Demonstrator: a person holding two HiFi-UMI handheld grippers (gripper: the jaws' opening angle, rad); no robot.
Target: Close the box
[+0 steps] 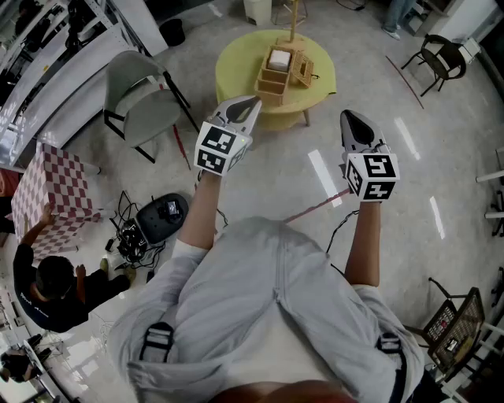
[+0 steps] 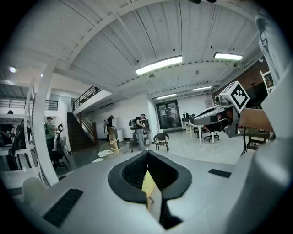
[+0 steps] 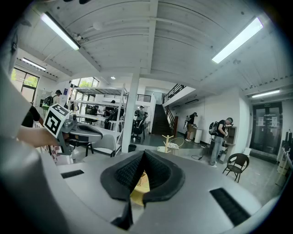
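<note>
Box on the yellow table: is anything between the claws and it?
Nothing visible. Only bare floor separates the left claw and right claw from the box on the table; the chair stands aside, left.

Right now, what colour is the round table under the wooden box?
Yellow. The round table shows best in the head view.

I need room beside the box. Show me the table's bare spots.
The yellow table is bare left of the open wooden box, toward the grey chair, and along its near rim. Crowded: the far side, where a wooden stand rises behind the box; only a narrow strip is free on the right.
</note>
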